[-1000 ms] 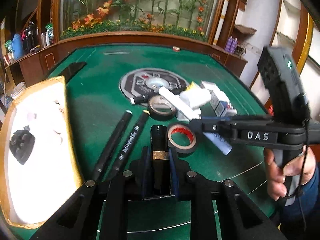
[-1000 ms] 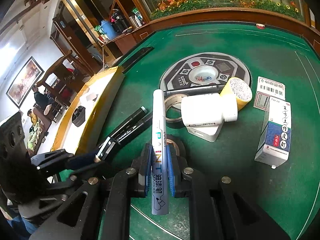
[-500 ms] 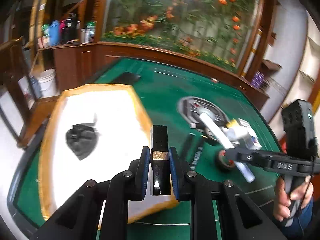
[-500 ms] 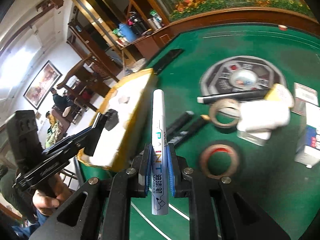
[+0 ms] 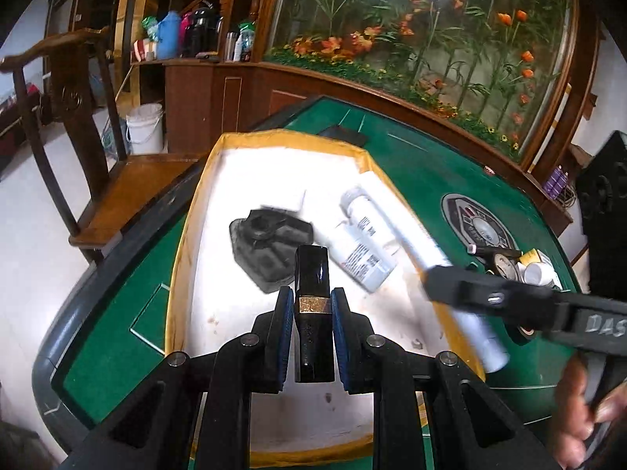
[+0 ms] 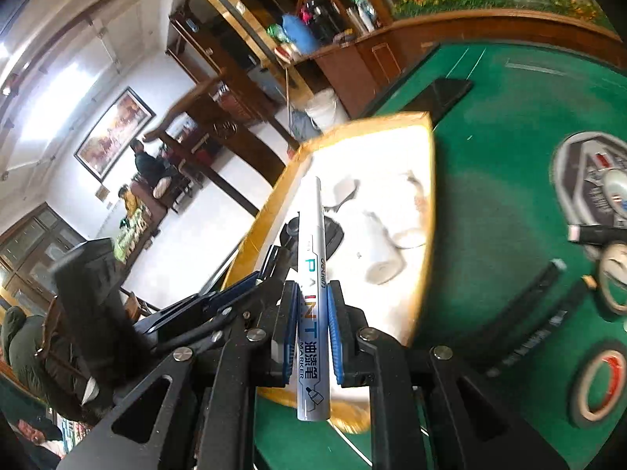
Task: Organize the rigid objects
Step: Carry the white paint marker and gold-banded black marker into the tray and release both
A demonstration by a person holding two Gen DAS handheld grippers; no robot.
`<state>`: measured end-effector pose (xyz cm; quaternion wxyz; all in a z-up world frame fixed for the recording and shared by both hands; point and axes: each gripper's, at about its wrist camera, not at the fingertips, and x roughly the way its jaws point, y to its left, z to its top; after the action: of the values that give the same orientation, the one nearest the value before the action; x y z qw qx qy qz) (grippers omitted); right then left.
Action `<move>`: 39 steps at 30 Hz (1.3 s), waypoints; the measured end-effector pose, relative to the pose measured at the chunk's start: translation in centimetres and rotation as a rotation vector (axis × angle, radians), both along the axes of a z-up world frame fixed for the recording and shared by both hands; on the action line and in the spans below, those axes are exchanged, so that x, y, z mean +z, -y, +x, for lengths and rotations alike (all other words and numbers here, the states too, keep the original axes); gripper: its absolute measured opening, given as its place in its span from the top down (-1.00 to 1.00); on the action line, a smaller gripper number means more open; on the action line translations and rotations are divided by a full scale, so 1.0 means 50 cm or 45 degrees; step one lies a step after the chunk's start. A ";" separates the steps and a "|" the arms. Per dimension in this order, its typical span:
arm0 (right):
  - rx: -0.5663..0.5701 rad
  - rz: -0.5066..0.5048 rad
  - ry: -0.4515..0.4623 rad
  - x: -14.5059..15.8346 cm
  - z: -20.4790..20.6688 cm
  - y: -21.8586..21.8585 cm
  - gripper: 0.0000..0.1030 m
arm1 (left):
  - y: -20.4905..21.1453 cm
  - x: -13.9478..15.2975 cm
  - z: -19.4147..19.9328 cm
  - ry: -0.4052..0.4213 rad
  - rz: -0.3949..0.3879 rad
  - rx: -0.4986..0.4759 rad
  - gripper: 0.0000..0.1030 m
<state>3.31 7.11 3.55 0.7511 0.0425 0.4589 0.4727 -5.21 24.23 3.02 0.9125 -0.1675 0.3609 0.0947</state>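
My left gripper (image 5: 312, 297) is shut on a black tube with a gold band (image 5: 311, 274) and hangs over the near half of a white-lined tray with a yellow rim (image 5: 178, 274). A black lumpy object (image 5: 266, 250) and a white bottle (image 5: 366, 243) lie in the tray. From the right, my right gripper (image 5: 443, 286) reaches across the tray's right rim, shut on a white paint marker (image 5: 415, 239). In the right wrist view the right gripper (image 6: 311, 297) clamps the paint marker (image 6: 313, 274) above the tray (image 6: 429, 180). The left gripper (image 6: 270, 270) is just to its left.
On the green table (image 6: 490, 196) right of the tray lie two black markers (image 6: 525, 313), a red-cored tape roll (image 6: 599, 376), another tape roll (image 6: 615, 278) and the round centre console (image 5: 478, 227). A black flat slab (image 5: 343, 135) sits beyond the tray. A wooden chair (image 5: 78, 117) stands left.
Both grippers have swung left from the pile of objects to above the tray, each still gripping its item. The marker now crosses the tray's right rim.
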 end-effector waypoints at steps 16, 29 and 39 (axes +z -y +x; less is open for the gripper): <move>0.072 -0.230 0.158 -0.060 -0.050 -0.082 0.73 | -0.006 -0.030 -0.005 -0.066 0.047 0.032 0.61; 0.109 -0.218 0.139 -0.055 -0.052 -0.069 0.64 | -0.010 -0.021 -0.012 -0.078 0.028 0.044 -0.05; -0.188 -0.068 0.019 -0.007 0.067 0.078 0.58 | 0.032 0.024 -0.028 -0.003 0.099 -0.028 -0.15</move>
<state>6.64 3.24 3.19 0.7882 0.0527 0.4614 0.4039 -6.59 22.62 4.20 0.9190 -0.1278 0.3597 0.0987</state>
